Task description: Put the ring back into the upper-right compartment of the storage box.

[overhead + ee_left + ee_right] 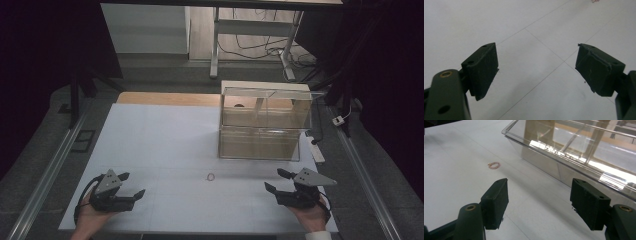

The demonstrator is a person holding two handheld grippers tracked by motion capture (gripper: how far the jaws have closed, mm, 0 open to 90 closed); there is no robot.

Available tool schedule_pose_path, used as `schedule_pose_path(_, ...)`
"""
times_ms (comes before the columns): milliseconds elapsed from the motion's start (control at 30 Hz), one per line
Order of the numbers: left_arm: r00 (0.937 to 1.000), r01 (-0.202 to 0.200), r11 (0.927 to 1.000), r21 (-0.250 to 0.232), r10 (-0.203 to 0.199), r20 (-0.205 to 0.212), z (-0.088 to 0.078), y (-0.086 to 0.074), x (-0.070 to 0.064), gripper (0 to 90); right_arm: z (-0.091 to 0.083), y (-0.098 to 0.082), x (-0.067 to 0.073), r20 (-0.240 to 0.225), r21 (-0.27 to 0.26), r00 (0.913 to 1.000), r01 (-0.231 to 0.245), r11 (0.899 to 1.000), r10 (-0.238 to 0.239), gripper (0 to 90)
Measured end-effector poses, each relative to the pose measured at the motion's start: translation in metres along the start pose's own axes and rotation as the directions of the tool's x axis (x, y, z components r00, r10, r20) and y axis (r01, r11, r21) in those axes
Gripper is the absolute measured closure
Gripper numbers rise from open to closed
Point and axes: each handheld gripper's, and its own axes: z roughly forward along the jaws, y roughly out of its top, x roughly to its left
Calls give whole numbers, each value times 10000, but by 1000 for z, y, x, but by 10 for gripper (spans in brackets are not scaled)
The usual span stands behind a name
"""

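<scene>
the ring [211,176] is lying flat on the bench [150,135], between the two tongs and slightly far of them. the right tongs [276,181] and left tongs [131,184] are both gaping wide, holding nothing; the right looks slightly nearer, with the ring lying far-left of it.

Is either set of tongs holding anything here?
No. Left tongs and right tongs are both open and empty; the small ring lies untouched between them.
</scene>
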Motion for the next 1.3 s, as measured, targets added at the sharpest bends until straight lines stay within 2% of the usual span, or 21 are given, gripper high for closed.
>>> schedule_pose_path(700, 9999, -143, 9999, 93, 144, -22, 2, 0, -1, 196, 18, 9, 23, -687, 310, 9967, 448, 9985, -426, 302)
schedule_pose_path(1067, 9997, -254, 9995, 200, 254, 7, 4, -1, -1, 200, 30, 12, 33, -860, 544, 9946, 634, 9965, -586, 303)
schedule_pose_path(1300, 9996, -282, 9994, 217, 282, -5, 4, -1, -1, 200, 36, 16, 38, -956, 513, 9930, 741, 9959, -690, 301)
